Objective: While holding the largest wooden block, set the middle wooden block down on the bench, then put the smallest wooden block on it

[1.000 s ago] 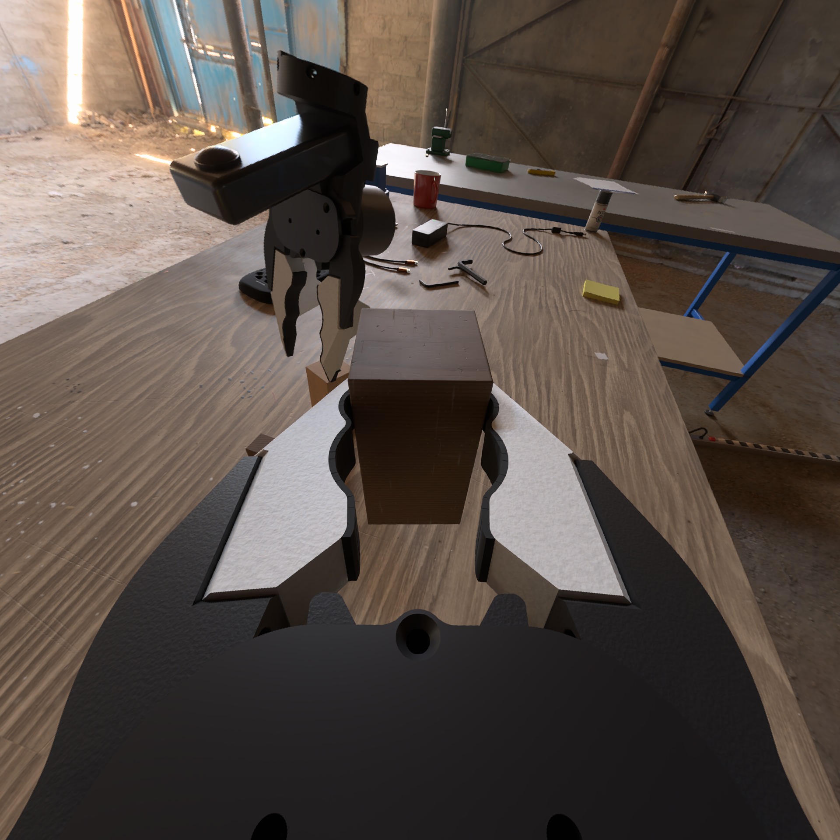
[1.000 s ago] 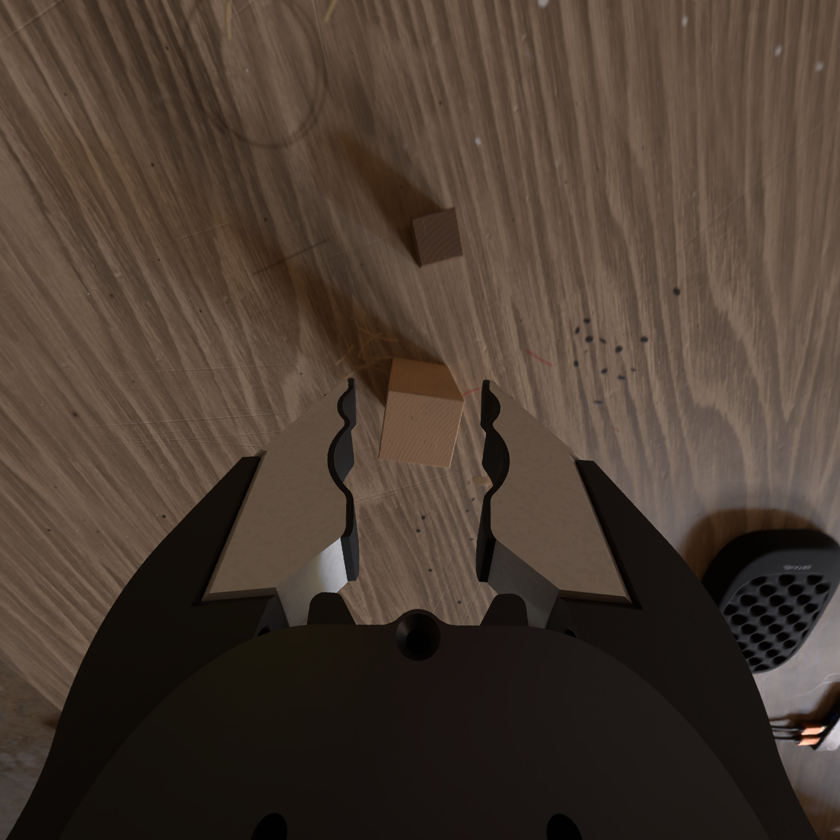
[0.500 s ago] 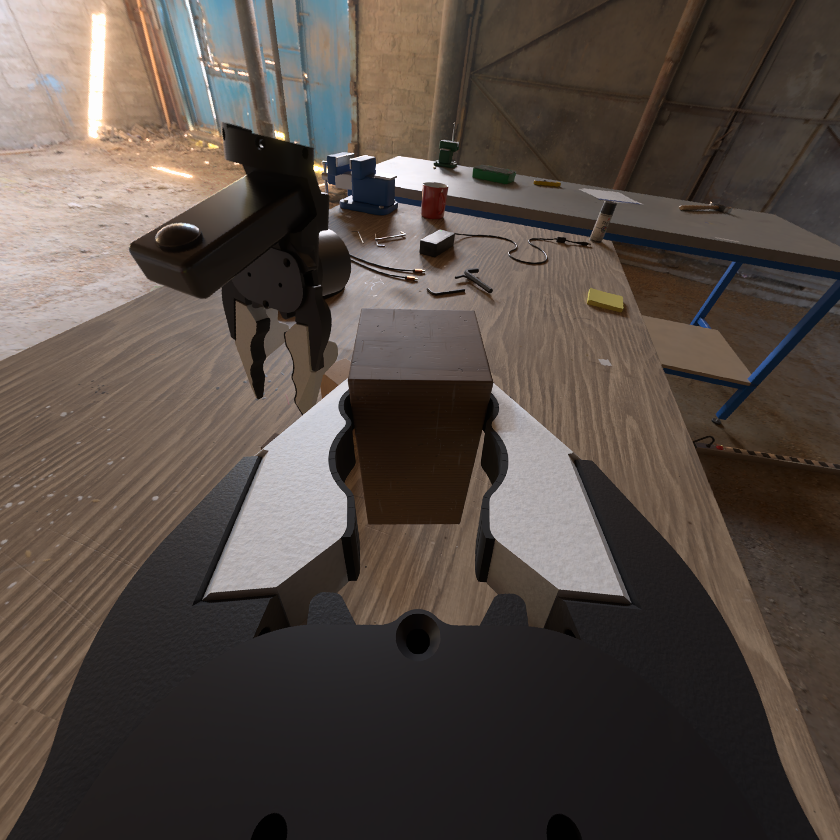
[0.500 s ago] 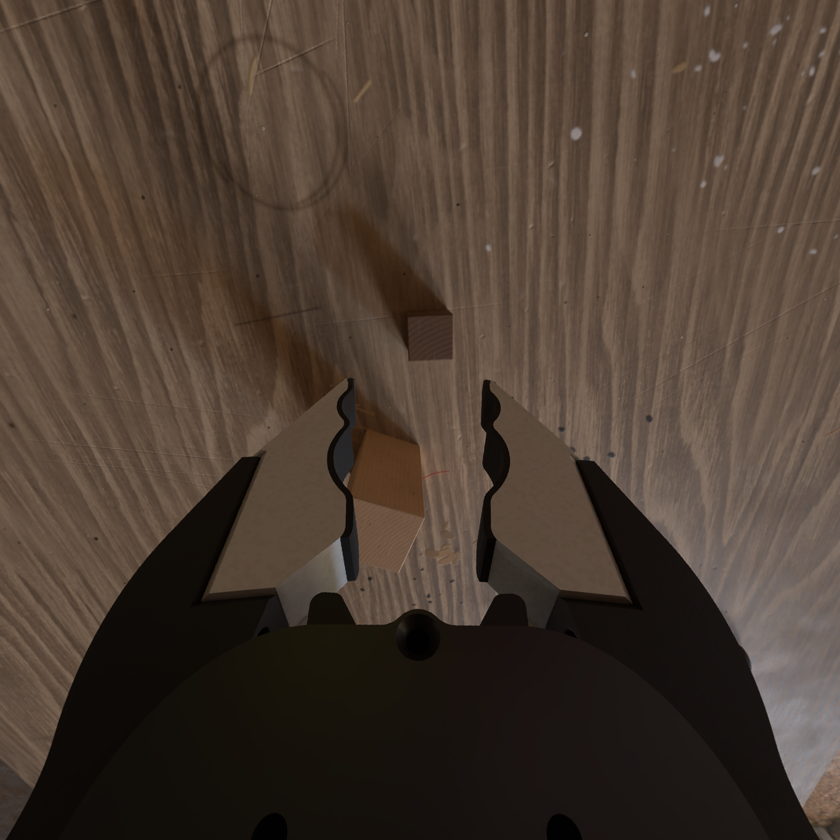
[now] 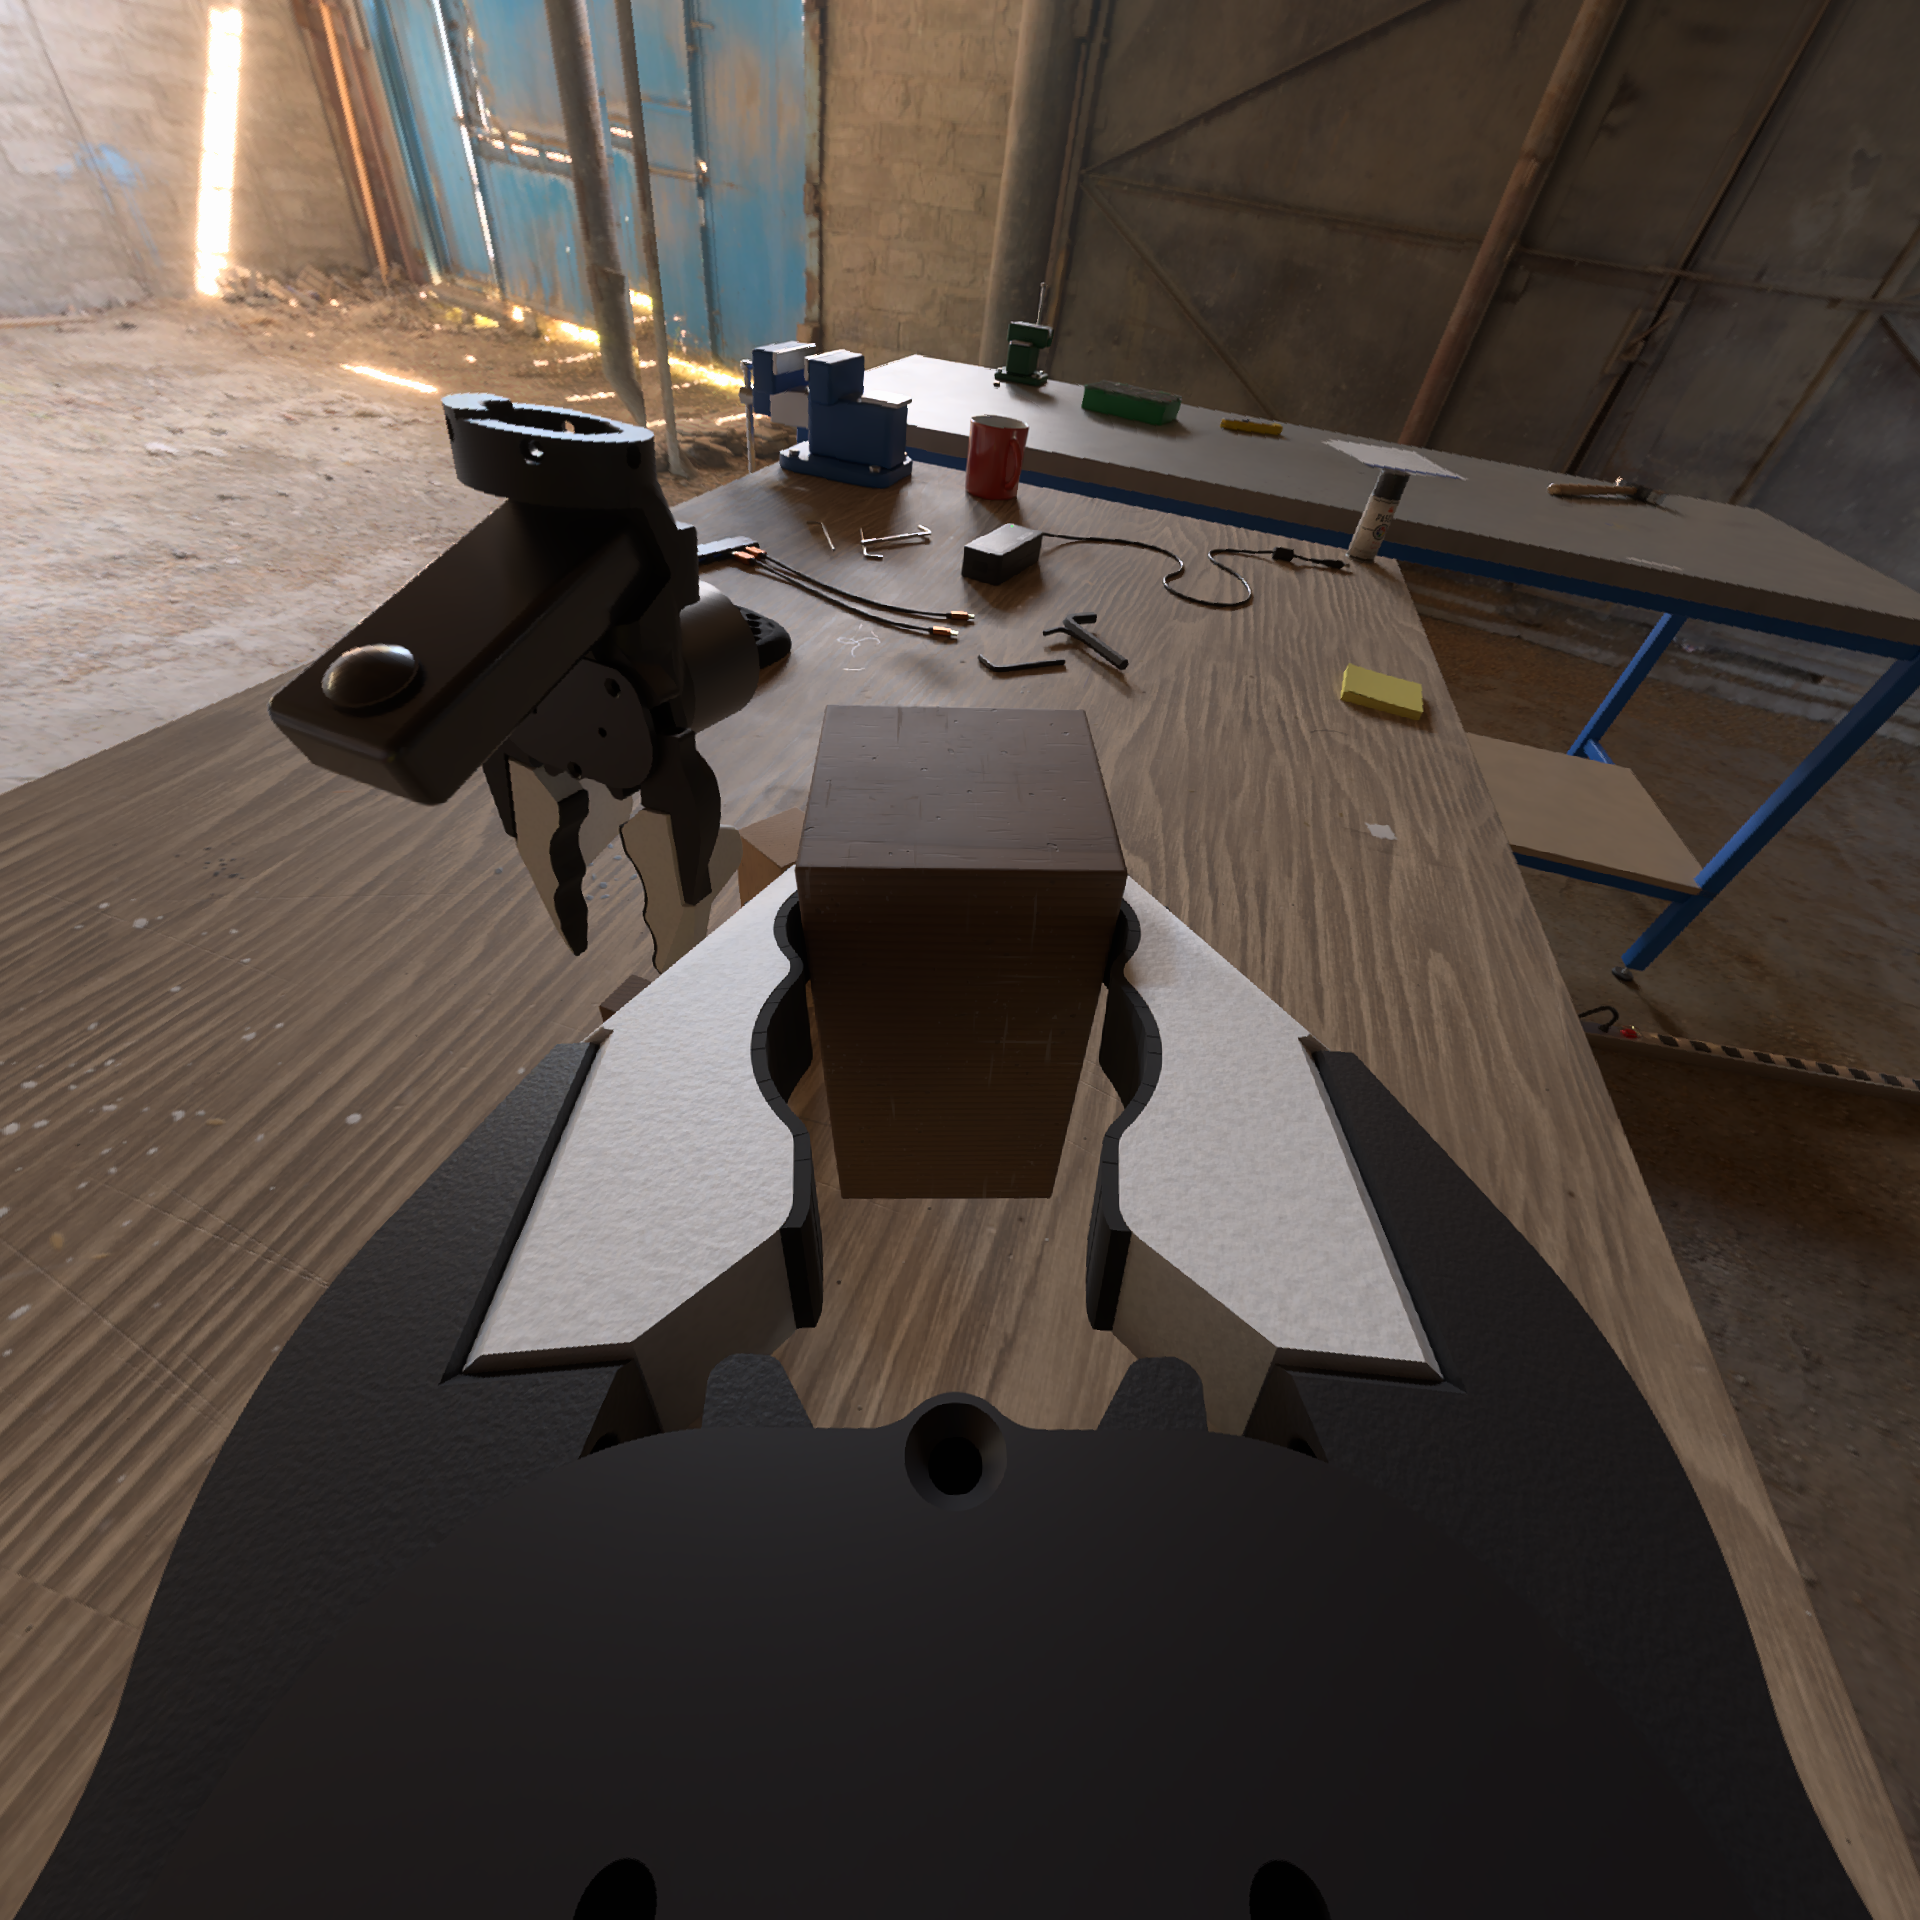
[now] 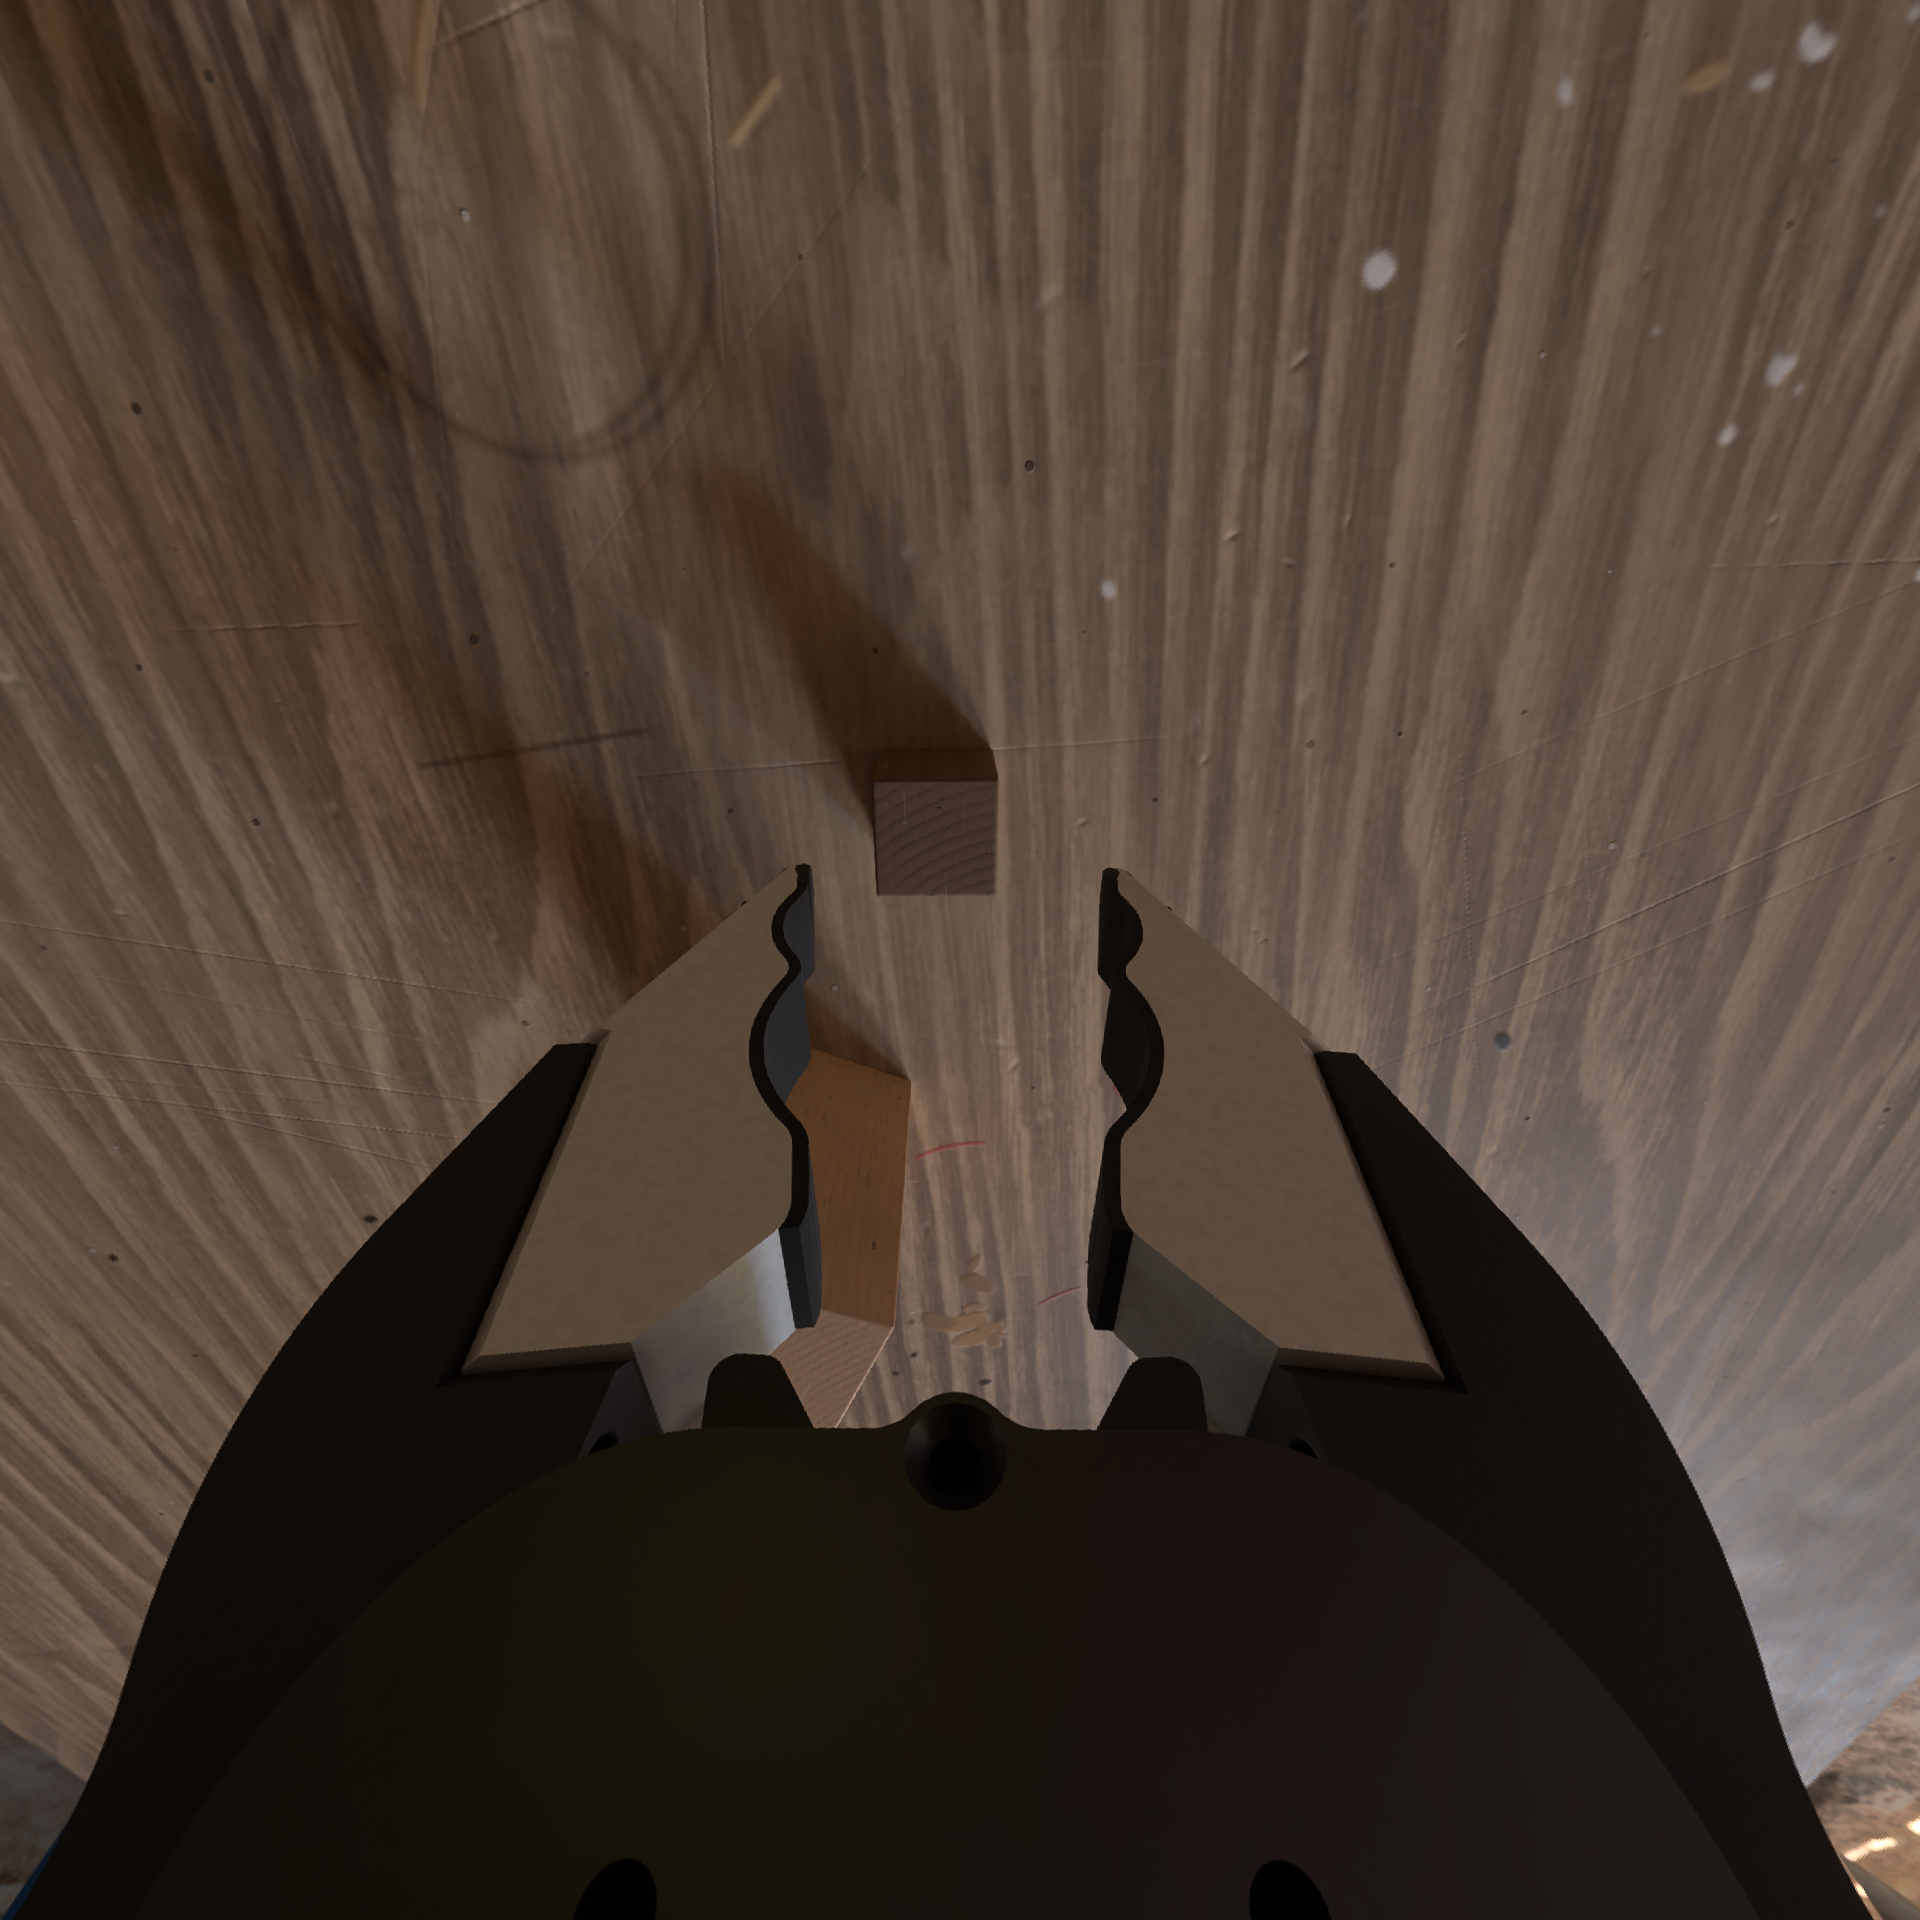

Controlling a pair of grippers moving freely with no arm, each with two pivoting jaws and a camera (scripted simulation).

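Observation:
My left gripper (image 5: 956, 914) is shut on the largest block (image 5: 956, 935), dark brown and upright, held above the wooden bench (image 5: 1247, 831). My right gripper (image 5: 613, 914) hangs to its left, pointing down with its jaws apart. In the right wrist view the right gripper (image 6: 954, 883) is open and empty above the bench (image 6: 1351, 727). The smallest block (image 6: 933, 836) lies just beyond its fingertips. The middle block (image 6: 852, 1205), light tan, lies on the bench under the left finger, partly hidden. It also shows in the left wrist view (image 5: 764, 852).
At the bench's far end are a blue vise (image 5: 842, 416), a red mug (image 5: 995, 457), a black adapter with its cable (image 5: 1000, 551), hex keys (image 5: 1081, 639) and a yellow sponge (image 5: 1380, 691). A second table (image 5: 1507, 520) stands behind. The bench edge runs along the right.
My right gripper, open throughout, has moved off the middle block towards the smallest block, which now sits at its fingertips. The middle block stays on the bench. My left gripper still holds the largest block.

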